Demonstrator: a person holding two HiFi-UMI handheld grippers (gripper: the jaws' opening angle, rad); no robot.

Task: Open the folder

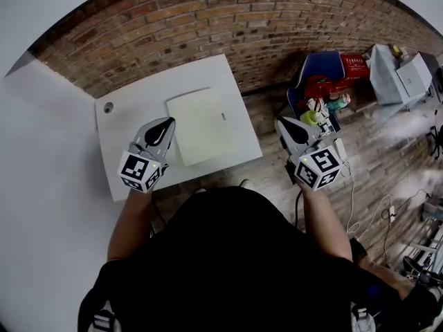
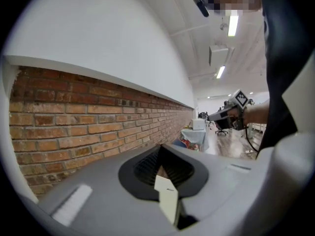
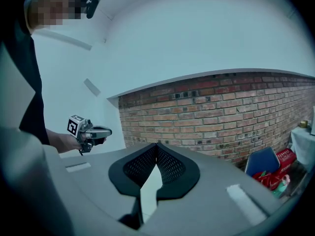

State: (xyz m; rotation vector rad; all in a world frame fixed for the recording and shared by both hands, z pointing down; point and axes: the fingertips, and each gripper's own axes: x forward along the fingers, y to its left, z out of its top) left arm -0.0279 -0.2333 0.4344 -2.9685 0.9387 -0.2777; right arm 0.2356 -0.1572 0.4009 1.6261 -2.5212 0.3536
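- The folder lay closed and flat on the white counter, in the centre-left of the head view. Its far edge ran roughly parallel to the brick wall.
- The folder's right edge sat close to the counter's right edge, and its near edge sat close to the counter's front edge. A broad strip of bare counter lay to its left, with a small round hole near the far left corner.
- The left hand-held gripper hung over the counter, its tip just beside the folder's left edge. Whether it touched could not be told. In its own view the jaws were pressed together with nothing between them.
- The right hand-held gripper was off the counter's right edge, over the wooden floor and well apart from the folder. Its jaws also met at the tip, empty.
- A blue chair holding red items stood at the right of the frame, beyond the right hand-held gripper.
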